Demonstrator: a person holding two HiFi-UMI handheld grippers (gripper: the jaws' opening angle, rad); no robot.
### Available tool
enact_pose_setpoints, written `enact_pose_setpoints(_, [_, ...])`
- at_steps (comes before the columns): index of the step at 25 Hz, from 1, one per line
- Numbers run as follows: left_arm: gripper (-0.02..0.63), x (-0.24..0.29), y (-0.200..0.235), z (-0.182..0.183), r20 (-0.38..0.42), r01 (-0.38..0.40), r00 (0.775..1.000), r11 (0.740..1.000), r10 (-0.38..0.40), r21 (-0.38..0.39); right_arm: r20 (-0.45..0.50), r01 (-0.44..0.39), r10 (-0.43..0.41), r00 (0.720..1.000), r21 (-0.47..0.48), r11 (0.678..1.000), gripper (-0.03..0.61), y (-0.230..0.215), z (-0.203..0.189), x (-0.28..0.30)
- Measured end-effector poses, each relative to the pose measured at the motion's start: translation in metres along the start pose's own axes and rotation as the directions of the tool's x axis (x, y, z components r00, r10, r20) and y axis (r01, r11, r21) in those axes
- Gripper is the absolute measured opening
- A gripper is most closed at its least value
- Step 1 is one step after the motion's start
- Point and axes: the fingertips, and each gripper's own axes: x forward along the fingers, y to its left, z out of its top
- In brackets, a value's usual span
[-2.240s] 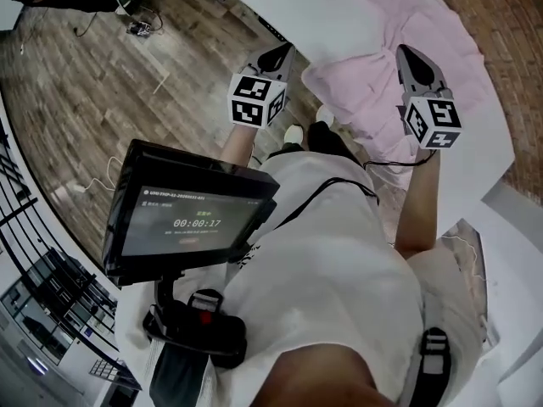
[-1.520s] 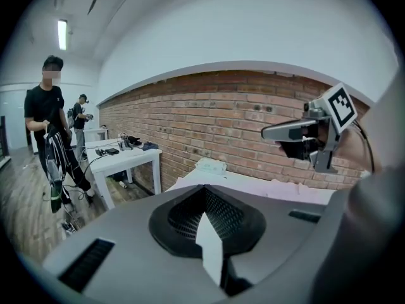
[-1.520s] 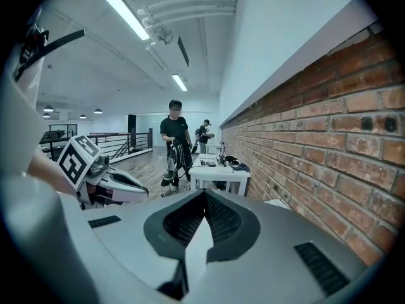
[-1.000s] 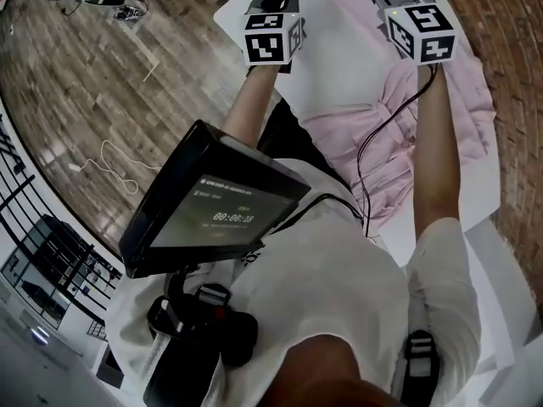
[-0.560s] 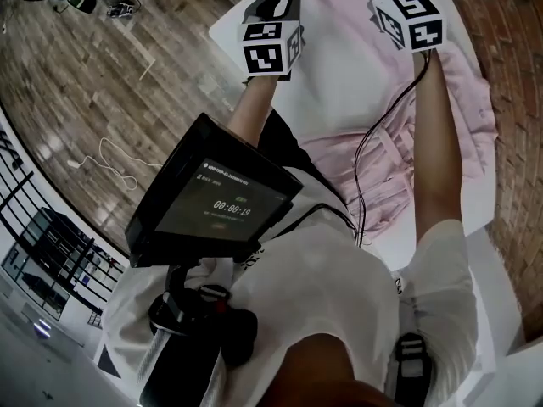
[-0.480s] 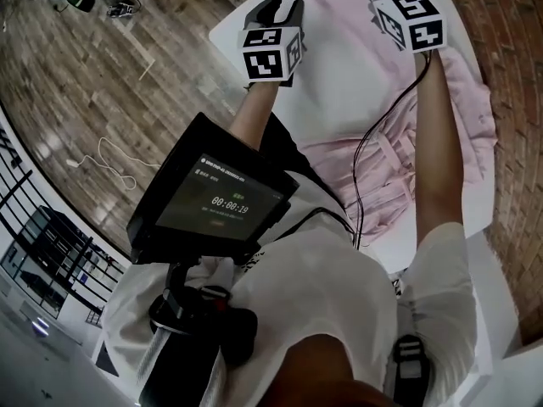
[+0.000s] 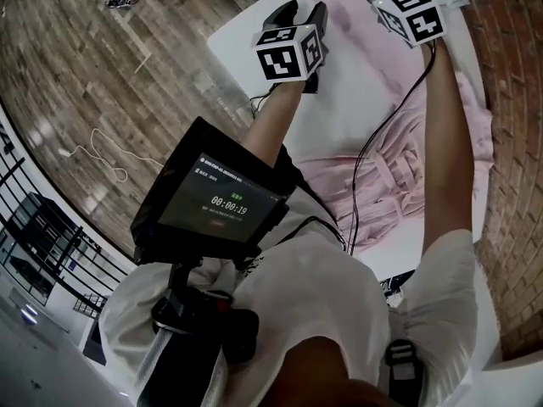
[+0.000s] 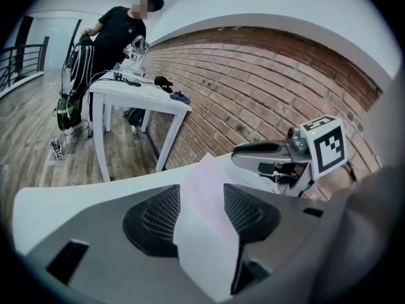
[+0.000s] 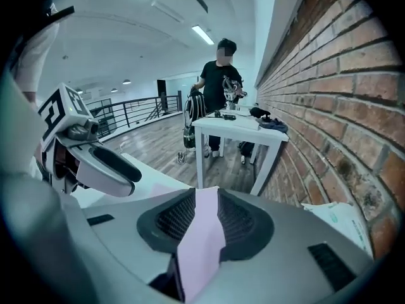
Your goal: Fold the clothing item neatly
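head view, far left: wood floor (image 7: 85,75) with a loose white cord (image 7: 93,155) on it. chest screen (image 7: 221,206) sits low centre-left and shows a timer.

left claw (image 8: 201,195): over the white table (image 7: 242,36) near its left corner, pointing down and away. jaws are apart and have just been opening. a fold of the pink garment (image 7: 382,168) stands in the gap, but the pads look backed off it, so released, not clamped.

the garment lies on the table, running from the near edge by the person's body up to the far side where both claws are. it's bunched and creased at the near end, flatter further up. the right forearm and a black wire (image 7: 377,134) cross over it.

right claw (image 9: 204,201): at the top edge of the head view, tips cut off there. its own view shows the jaws apart by a narrower gap, also just been opening, with a strip of the same pink cloth between them. grip let go.

the claws sit side by side, near each other; the left claw view shows the right one's marker cube (image 8: 326,145).

right of the table: brick wall (image 7: 509,185). background in both claw views: a second table (image 8: 136,97) by the wall with small gear on it, and a person (image 8: 120,30) in black standing at it.
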Motion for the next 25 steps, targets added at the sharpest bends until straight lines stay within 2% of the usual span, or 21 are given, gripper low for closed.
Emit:
enact_pose_setpoints(6, [0.198, 0.015, 0.006, -0.003, -0.007, -0.018, 1.0, 0.997, 0.017, -0.072, -0.021, -0.067, 0.067, 0.998, -0.04, 0.997, 0.092, -0.006, -0.006, 0.024])
enact_pose_setpoints(15, [0.198, 0.027, 0.011, -0.003, -0.013, -0.002, 1.0, 0.98, 0.0, -0.201, -0.028, -0.092, 0.091, 0.995, -0.033, 0.995, 0.092, -0.016, -0.008, 0.037])
enact_pose_setpoints(19, [0.196, 0.03, 0.013, -0.003, -0.034, 0.01, 0.999, 0.965, -0.019, -0.26, -0.054, -0.112, 0.109, 0.993, -0.046, 0.993, 0.092, -0.017, -0.014, 0.046])
enact_pose_setpoints(25, [0.195, 0.031, 0.02, 0.002, -0.049, 0.029, 0.998, 0.935, -0.05, -0.354, -0.081, -0.192, 0.188, 0.979, -0.04, 0.981, 0.092, -0.01, -0.013, 0.057])
